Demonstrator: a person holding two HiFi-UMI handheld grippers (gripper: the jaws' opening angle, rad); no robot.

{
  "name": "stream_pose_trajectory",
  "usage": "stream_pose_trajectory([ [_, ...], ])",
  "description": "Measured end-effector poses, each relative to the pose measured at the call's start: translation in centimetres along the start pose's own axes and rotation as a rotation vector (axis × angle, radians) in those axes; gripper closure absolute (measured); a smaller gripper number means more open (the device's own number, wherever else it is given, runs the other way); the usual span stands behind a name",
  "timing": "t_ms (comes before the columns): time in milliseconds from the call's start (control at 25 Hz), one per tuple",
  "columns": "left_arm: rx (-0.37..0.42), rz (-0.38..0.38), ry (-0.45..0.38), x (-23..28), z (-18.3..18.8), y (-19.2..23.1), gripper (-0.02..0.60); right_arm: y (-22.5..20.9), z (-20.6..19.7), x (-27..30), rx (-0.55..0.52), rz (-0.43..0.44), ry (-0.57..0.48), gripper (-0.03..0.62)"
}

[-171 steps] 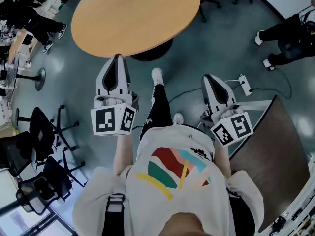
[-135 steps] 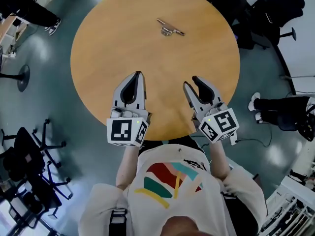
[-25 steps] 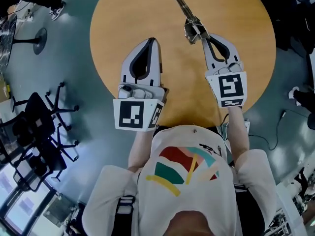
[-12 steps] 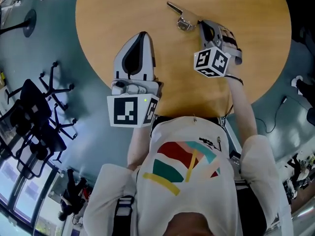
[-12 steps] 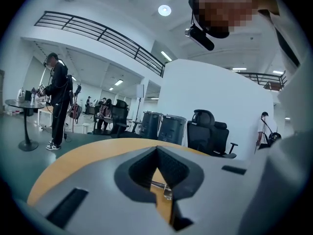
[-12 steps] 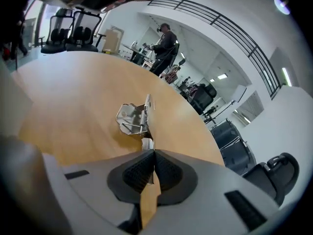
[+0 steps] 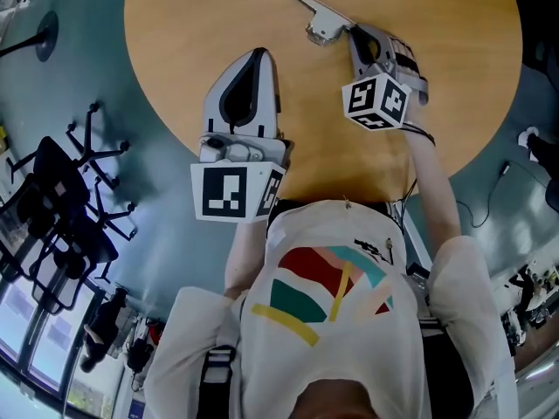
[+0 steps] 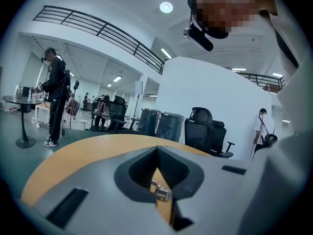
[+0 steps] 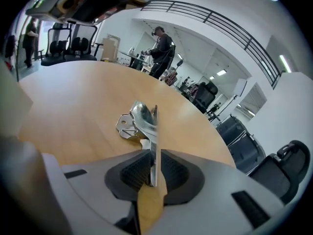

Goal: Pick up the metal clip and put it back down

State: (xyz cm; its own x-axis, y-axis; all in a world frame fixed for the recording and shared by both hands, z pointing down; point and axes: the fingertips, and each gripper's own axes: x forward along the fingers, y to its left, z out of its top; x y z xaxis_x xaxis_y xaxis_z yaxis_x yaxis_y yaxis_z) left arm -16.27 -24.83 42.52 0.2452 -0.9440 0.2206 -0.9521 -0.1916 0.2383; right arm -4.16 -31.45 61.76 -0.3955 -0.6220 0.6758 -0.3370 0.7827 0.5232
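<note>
The metal clip lies on the round wooden table, its long handle pointing to the far left. My right gripper is at its near end, rolled over on its side. In the right gripper view the clip stands on edge on the table, and its flat plate runs back between the jaws of the right gripper. These jaws are opening, but the pads still lie against the plate. My left gripper hovers over the table's near left part, shut and empty; it also shows as the left gripper.
Black office chairs stand on the floor to the left of the table. The table's near edge is close to the person's body. In the left gripper view a person stands at a small round table, and more chairs stand behind.
The right gripper has rolled onto its side and come down, bringing the clip from above the table onto its surface. The left gripper has stayed where it was.
</note>
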Motion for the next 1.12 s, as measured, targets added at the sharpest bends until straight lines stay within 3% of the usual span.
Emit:
stream_pose_trajectory([
  [160,0.007,0.007,-0.017,-0.8,0.9,-0.2,0.537,-0.3,0.9,-0.8,0.067,0.045,-0.032,0.445],
  [360,0.022,0.013,-0.071,-2.7,3.5,0.5,0.537,-1.2,4.0,-3.4,0.108,0.059,-0.086,0.442],
  [480,0.032,0.002,-0.103,-5.3,5.0,-0.1,0.537,-1.5,6.5,-7.4,0.225,0.061,-0.153,0.444],
  [560,0.045,-0.011,-0.132,-6.8,6.4,-0.7,0.537,-2.8,9.2,-10.4,0.332,0.043,-0.233,0.444],
  [760,0.113,-0.060,-0.234,-8.5,11.3,-3.1,0.537,-10.3,15.2,-19.2,0.630,-0.097,-0.501,0.448],
  [840,0.136,-0.078,-0.255,-9.9,12.9,-4.3,0.537,-11.8,16.3,-23.5,0.746,-0.128,-0.595,0.516],
  [1000,0.165,-0.123,-0.331,-12.6,16.4,-5.8,0.537,-12.5,19.5,-32.5,0.765,-0.205,-0.805,0.566],
  [1120,0.164,-0.158,-0.372,-14.6,18.4,-7.2,0.537,-11.5,20.5,-38.2,0.716,-0.262,-0.872,0.566],
])
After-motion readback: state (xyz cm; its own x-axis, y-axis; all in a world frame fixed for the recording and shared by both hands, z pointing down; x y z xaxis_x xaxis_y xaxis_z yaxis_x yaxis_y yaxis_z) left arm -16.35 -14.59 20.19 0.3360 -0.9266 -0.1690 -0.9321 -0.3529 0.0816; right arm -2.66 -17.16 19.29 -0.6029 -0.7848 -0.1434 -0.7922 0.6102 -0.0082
